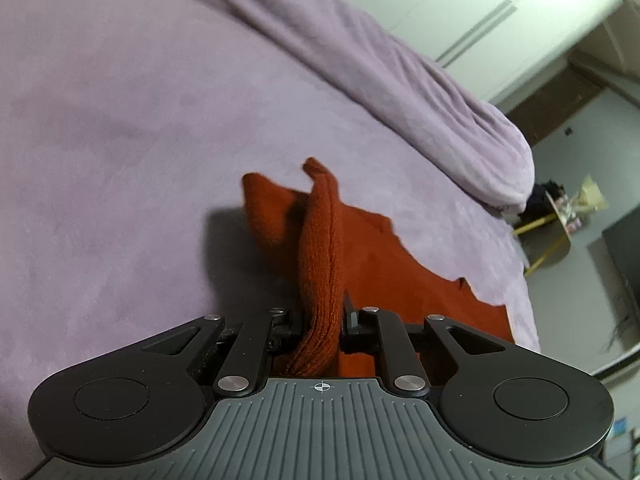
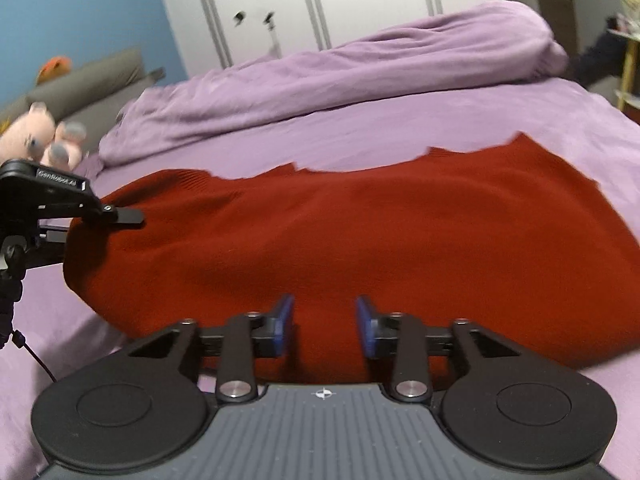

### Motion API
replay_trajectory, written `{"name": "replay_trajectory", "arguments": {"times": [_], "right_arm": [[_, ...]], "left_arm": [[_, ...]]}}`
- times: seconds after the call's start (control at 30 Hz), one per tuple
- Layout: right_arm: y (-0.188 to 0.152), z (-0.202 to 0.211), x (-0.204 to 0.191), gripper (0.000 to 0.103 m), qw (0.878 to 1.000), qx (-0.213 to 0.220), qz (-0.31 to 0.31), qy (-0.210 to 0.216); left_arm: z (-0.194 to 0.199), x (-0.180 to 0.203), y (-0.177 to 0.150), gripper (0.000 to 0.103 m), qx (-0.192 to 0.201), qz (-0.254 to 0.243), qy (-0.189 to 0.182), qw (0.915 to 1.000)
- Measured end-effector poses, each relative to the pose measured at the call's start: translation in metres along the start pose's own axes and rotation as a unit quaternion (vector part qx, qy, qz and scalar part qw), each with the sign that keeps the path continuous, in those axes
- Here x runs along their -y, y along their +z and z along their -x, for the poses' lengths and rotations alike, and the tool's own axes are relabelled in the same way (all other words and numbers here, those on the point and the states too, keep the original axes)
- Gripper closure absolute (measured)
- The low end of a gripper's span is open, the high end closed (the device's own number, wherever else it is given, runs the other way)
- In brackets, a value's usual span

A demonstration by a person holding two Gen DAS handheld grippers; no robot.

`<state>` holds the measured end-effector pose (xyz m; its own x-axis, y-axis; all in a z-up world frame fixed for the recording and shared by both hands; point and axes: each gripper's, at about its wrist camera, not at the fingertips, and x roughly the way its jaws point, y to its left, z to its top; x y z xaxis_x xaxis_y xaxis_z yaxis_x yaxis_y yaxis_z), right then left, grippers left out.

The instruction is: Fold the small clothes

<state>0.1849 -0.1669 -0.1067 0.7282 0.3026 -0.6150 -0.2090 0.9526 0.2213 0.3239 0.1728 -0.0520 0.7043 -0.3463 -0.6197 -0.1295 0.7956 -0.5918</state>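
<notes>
Over the bed (image 2: 520, 112), left claw (image 1: 323, 320) pinches the sweater (image 2: 360, 232); right claw (image 2: 325, 320) spread, angled downward.

My left wrist camera sat just behind my left gripper (image 1: 323, 320), looking forward and down along its fingers, very near the rust-red garment (image 1: 372, 264) on the purple bed (image 1: 120, 120), with the rolled duvet (image 1: 420, 92) and white wardrobe doors (image 1: 480, 12) beyond at a slant. My right wrist camera looked the same way over my right gripper (image 2: 325, 326), close above the garment (image 2: 360, 232), facing across the bed toward the duvet (image 2: 360, 76) and the wardrobe (image 2: 360, 0). Both views shared the garment, bed, duvet and wardrobe; the right view also caught my left gripper (image 2: 128, 216) at its left edge.
</notes>
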Motion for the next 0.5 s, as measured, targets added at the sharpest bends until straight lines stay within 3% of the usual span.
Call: {"name": "replay_trajectory", "arguments": {"times": [0.23, 0.5], "right_arm": [[-0.006, 0.033, 0.043, 0.07, 0.998, 0.03, -0.042, -0.047], [-0.009, 0.044, 0.063, 0.07, 0.995, 0.058, -0.057, -0.05]], "left_arm": [[-0.003, 0.07, -0.005, 0.089, -0.005, -0.035, -0.019, 0.9992], [-0.072, 0.16, -0.055, 0.093, -0.057, -0.113, -0.022, 0.9918]]}}
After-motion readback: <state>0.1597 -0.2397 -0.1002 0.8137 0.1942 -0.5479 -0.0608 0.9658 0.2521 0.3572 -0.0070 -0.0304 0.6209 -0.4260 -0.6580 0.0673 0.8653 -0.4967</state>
